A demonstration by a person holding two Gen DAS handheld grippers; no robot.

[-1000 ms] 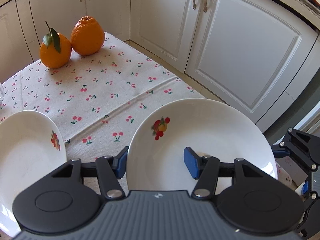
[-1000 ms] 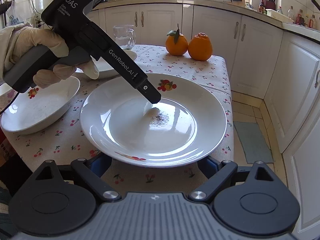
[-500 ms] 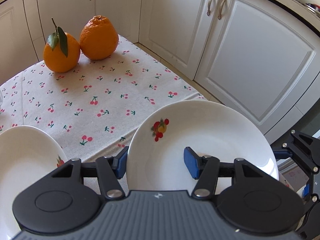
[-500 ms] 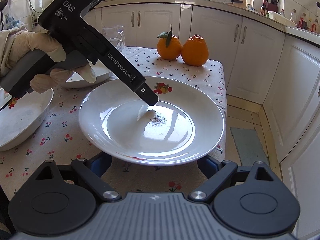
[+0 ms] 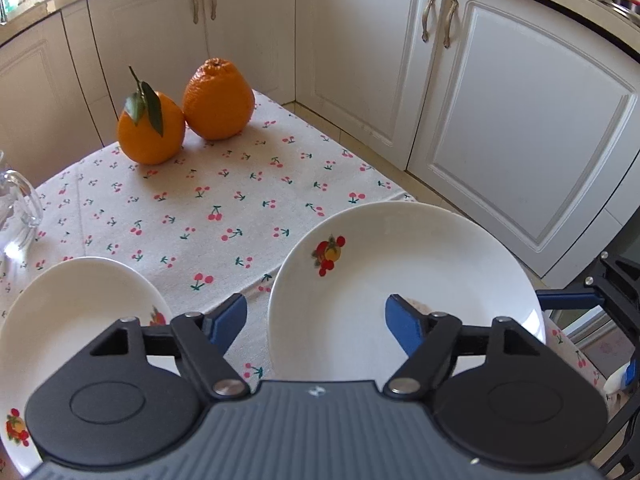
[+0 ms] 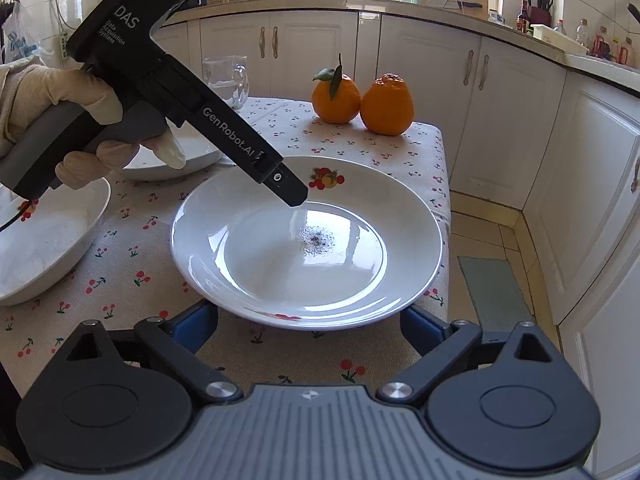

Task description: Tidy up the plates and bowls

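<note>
A white deep plate with a fruit print (image 6: 308, 240) (image 5: 404, 276) sits near the table's right edge. My left gripper (image 5: 316, 320) is open, one finger over the plate's inside and one outside its left rim; it also shows in the right wrist view (image 6: 296, 200) with its tip just above the plate. My right gripper (image 6: 310, 328) is open and empty, its fingers straddling the plate's near rim. A white bowl (image 6: 44, 240) stands at the left. Another white dish (image 6: 176, 156) (image 5: 68, 320) lies behind the left gripper.
Two oranges (image 6: 362, 100) (image 5: 184, 112) stand at the table's far end. A glass mug (image 6: 226, 80) stands at the far left. White cabinets (image 6: 500, 112) and a tiled floor lie past the table's right edge. The cloth (image 5: 224, 208) has a cherry print.
The left gripper has lifted and drawn back a little over the plate. The right gripper has pulled back slightly. The plate has stayed on the table.
</note>
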